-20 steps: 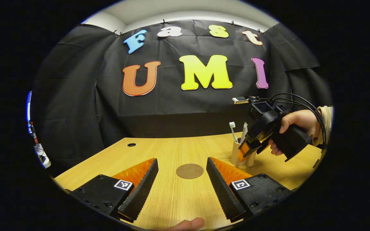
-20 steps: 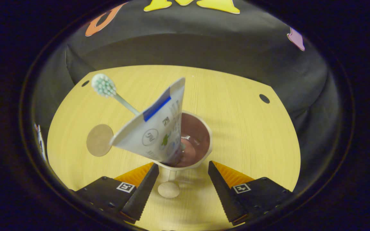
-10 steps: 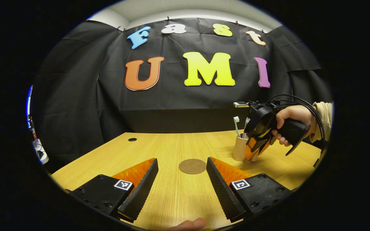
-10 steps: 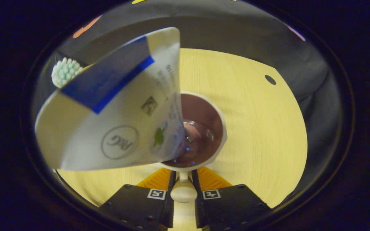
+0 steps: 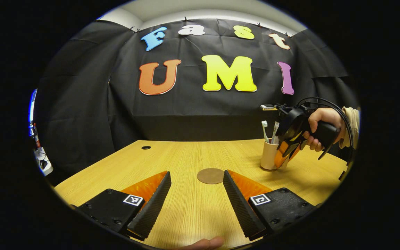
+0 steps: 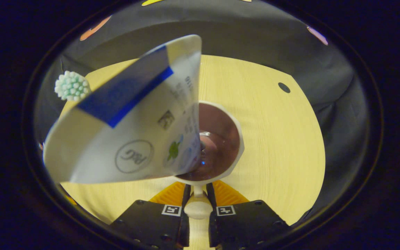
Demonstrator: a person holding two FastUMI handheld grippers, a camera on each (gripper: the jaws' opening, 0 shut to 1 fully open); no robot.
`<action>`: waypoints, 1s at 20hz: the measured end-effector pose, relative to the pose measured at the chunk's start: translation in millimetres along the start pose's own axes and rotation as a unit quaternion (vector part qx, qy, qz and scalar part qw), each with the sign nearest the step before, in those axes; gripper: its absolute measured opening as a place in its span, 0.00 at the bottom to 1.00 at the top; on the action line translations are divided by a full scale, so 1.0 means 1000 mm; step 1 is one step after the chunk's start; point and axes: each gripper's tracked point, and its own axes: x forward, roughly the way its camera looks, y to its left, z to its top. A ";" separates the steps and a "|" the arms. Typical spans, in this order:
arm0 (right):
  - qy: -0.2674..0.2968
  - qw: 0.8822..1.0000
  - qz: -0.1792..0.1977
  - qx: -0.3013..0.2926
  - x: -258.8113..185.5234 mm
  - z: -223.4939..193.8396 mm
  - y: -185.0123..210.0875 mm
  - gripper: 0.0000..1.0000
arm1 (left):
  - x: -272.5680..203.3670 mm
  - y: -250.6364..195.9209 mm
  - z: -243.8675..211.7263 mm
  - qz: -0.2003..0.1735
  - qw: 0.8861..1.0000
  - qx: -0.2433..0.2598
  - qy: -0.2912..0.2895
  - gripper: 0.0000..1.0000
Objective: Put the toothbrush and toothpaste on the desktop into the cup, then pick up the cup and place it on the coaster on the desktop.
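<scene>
The toothbrush (image 6: 71, 86) and toothpaste (image 6: 134, 121) stand in the cup (image 6: 236, 139). My right gripper (image 6: 197, 211) is squeezed tight on the cup's handle (image 6: 197, 207). My left gripper (image 5: 196, 198) is wide apart, holding nothing. The cup is not on the coaster (image 5: 210, 175) yet.

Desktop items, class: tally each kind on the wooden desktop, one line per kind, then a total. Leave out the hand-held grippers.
Cup: 1
Toothbrush: 1, in the cup
Toothpaste: 1, in the cup
Coaster: 1
Total: 4
</scene>
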 end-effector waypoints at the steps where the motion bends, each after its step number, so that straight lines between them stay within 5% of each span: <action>1: -0.004 1.000 0.005 0.000 0.001 0.000 0.002 0.21 | -0.004 0.003 -0.002 0.002 1.000 0.000 0.001 0.96; 15: -0.013 0.989 0.094 -0.113 0.020 0.009 0.014 0.21 | -0.023 0.024 -0.022 0.024 1.000 -0.017 0.011 0.96; 20: -0.005 0.988 0.092 -0.127 0.017 0.011 0.012 0.21 | -0.030 0.025 -0.009 0.021 1.000 -0.018 -0.015 0.96</action>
